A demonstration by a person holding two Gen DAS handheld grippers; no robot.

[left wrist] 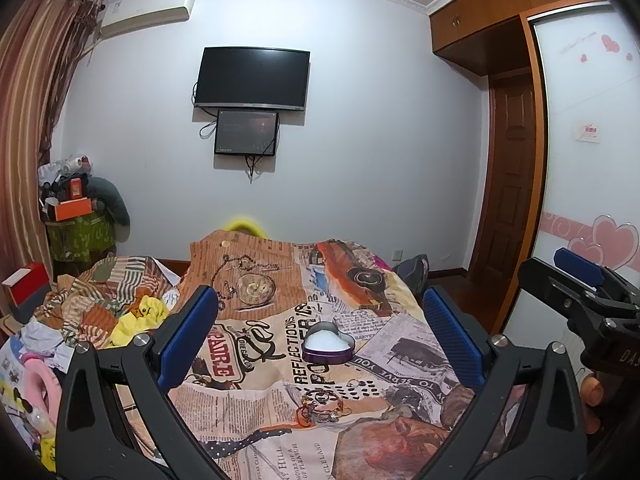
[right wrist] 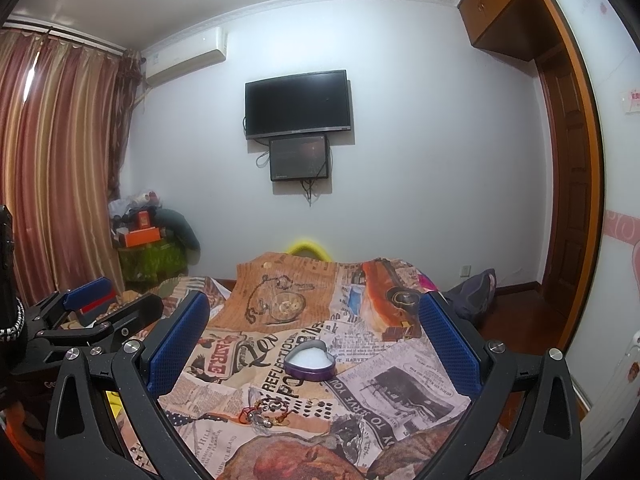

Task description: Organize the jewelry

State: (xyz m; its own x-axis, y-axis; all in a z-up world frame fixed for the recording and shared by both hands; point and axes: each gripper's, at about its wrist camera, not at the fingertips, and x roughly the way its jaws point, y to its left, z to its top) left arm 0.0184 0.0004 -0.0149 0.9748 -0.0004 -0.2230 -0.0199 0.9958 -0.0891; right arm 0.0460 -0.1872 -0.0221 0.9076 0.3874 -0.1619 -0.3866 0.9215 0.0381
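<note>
Both grippers, left gripper and right gripper, jaws spread wide, holding nothing, above printed bedspread; heart tin mid-bed, jewelry tangle just nearer, apart from tin, bedspread bare around

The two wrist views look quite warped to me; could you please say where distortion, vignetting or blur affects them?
Left wrist view: fisheye bows the wardrobe and curtain; black vignette fills the corners; the small jewelry looks soft. Right wrist view: the same bending on the curtain, dark corners; the heart-shaped tin reads clearly; the jewelry stays indistinct.
</note>
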